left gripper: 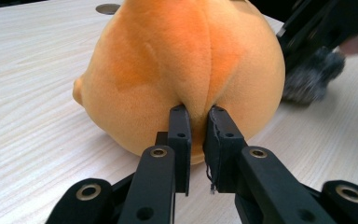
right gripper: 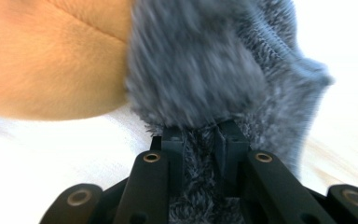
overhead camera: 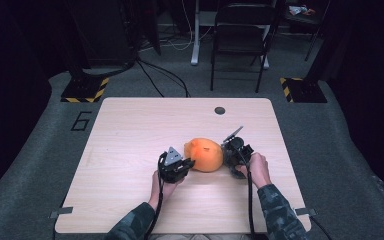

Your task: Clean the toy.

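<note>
A person sits at the near edge of a pale wooden tabletop (overhead camera: pixel 130 130), forearms in camouflage sleeves (overhead camera: pixel 280 210) reaching in from six o'clock, a black handheld gripper in each hand.

An orange plush toy (overhead camera: pixel 205 155), rounded and soft, lies on the tabletop a little toward four o'clock from the centre. A grey furry part (left gripper: pixel 310 77) is joined to the toy at its three o'clock side.

The left gripper (overhead camera: pixel 186 163) sits just at the toy's eight o'clock side, with a grey three-cornered plate on top. In the left gripper view its jaws are nearly together, pinching a fold of orange fabric along a seam low on the toy (left gripper: pixel 186 74), which rests on the wood.

The right gripper (overhead camera: pixel 230 152) is at the toy's three o'clock side, the person's hand (overhead camera: pixel 257 167) wrapped around its body. In the right gripper view, which is blurred, its jaws are drawn close and clamp the grey fur (right gripper: pixel 214 70), which spills up between and above them, with the orange plush touching the fur at ten o'clock.

A small dark round hole (overhead camera: pixel 220 110) sits in the tabletop near twelve o'clock. Beyond the table, on grey carpet, stands a black folding chair (overhead camera: pixel 242 35), and two yellow-and-black striped base plates (overhead camera: pixel 85 90) lie at eleven and one o'clock.
</note>
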The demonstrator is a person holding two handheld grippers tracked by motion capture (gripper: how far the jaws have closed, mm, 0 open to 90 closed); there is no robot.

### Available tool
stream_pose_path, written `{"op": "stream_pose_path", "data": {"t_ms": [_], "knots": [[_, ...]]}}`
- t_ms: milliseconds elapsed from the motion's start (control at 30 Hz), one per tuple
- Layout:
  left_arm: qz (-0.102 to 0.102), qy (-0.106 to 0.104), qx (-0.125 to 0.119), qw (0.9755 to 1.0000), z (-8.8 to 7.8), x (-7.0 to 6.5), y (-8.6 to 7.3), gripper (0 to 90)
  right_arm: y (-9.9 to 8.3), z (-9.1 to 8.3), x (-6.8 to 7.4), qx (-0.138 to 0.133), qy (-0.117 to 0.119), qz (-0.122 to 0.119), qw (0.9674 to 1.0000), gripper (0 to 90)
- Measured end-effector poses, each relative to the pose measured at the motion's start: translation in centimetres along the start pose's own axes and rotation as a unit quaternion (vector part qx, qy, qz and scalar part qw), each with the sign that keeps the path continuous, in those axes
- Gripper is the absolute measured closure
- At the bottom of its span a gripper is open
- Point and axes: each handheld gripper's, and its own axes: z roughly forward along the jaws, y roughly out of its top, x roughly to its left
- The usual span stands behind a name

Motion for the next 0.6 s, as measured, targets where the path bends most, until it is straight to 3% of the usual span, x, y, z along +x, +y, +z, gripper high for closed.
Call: {"op": "stream_pose_path", "data": {"t_ms": [100, 167, 233, 300, 367, 400, 500, 600], "knots": [[-0.005, 0.002, -0.002, 1.0, 0.0, 0.3, -0.1, 80.5, 0.2, -3.1, -0.1, -0.043, -0.008, 0.008, 0.999, 77.0], [-0.004, 0.005, 0.0, 1.0, 0.0, 0.5, -0.1, 80.3, 0.4, -5.0, 0.5, -0.078, 0.002, -0.003, 0.997, 77.0], [-0.004, 0.008, -0.002, 1.0, 0.1, 0.5, -0.1, 80.3, 0.6, -6.1, 1.6, -0.1, 0.027, -0.014, 0.9945, 77.0], [-0.004, 0.007, 0.0, 1.0, 0.0, 0.4, -0.1, 80.1, 0.9, -6.1, 3.0, -0.097, 0.051, -0.034, 0.9934, 77.0], [-0.005, 0.009, 0.0, 0.9999, 0.1, 0.5, -0.2, 79.7, 1.1, -5.3, 4.0, -0.088, 0.046, -0.047, 0.9939, 77.1], [-0.006, 0.008, 0.002, 1.0, 0.1, 0.6, -0.2, 79.3, 1.2, -4.9, 4.1, -0.09, 0.039, -0.049, 0.994, 77.2], [0.003, 0.005, 0.007, 1.0, 0.1, 0.4, -0.2, 73.8, 1.1, -4.4, 3.6, -0.098, 0.047, -0.032, 0.9935, 77.2], [0.029, 0.021, 0.03, 0.9989, 0.4, 0.0, -0.1, 56.5, 1.0, -4.2, 3.0, -0.106, 0.047, -0.023, 0.993, 77.2]]}}
